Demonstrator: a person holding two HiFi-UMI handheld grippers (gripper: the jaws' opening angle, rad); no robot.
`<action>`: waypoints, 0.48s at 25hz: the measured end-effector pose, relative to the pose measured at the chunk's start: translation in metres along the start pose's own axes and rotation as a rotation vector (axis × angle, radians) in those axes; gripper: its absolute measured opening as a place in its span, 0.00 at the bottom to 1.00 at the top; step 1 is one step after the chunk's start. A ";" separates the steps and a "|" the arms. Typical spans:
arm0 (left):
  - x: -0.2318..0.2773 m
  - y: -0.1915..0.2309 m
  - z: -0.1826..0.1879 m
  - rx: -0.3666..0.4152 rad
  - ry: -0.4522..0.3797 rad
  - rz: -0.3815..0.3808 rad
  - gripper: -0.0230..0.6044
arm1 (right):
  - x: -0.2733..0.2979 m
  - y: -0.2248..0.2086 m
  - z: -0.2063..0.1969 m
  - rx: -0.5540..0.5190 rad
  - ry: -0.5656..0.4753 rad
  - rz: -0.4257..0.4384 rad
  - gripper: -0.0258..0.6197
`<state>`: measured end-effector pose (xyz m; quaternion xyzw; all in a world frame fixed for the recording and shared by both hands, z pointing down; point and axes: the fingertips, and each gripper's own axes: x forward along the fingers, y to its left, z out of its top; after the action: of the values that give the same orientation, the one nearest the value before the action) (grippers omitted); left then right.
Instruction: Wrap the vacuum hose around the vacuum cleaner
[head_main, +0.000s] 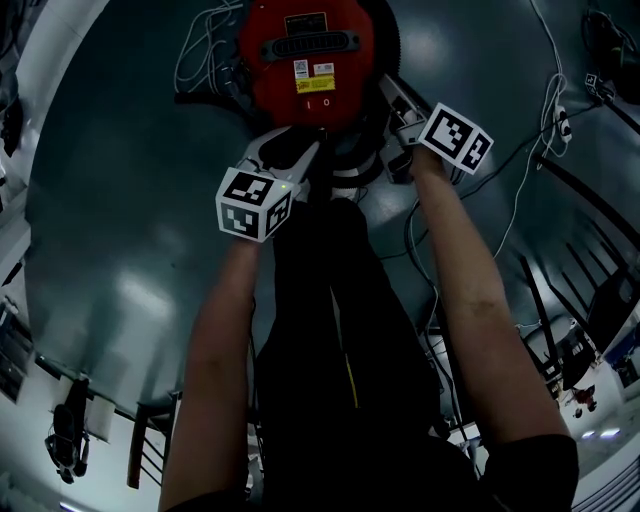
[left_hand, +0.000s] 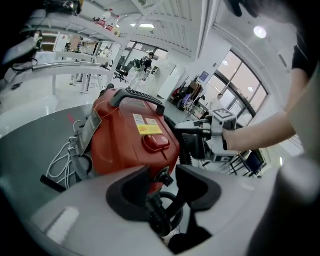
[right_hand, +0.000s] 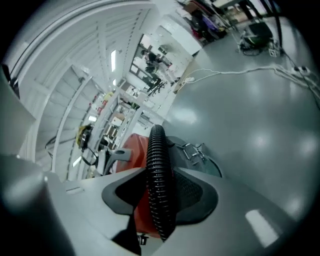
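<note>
Wrapping looks barely begun: the hose (head_main: 352, 172) bunches at the near end of the vacuum (head_main: 305, 55) on the floor, and no full turn shows. The left tongs (left_hand: 164, 185), narrow, seem to pinch the hose low by the vacuum's front. The right tongs (right_hand: 159, 176), set wider, clamp a stretch rising at the vacuum's right.

You're on a glossy grey floor (right_hand: 250, 140), white cable (right_hand: 240, 72) trailing across it. Tall windows (left_hand: 245, 85) on one side. Ceiling lights (left_hand: 146, 25) on. Office chairs (left_hand: 121, 65) beyond.
</note>
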<state>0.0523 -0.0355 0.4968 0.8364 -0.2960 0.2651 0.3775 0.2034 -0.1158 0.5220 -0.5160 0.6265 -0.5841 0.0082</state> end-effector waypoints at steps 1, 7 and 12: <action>0.000 0.000 0.000 0.002 0.000 0.001 0.30 | -0.002 0.003 0.000 0.046 -0.008 0.017 0.30; -0.004 0.005 0.003 0.010 -0.024 0.030 0.29 | -0.009 0.018 0.011 0.031 -0.009 0.056 0.29; -0.005 0.007 0.006 0.035 -0.028 0.032 0.29 | -0.021 0.060 0.027 -0.033 -0.008 0.145 0.28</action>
<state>0.0455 -0.0423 0.4929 0.8417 -0.3098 0.2647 0.3543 0.1920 -0.1344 0.4564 -0.4717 0.6718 -0.5694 0.0446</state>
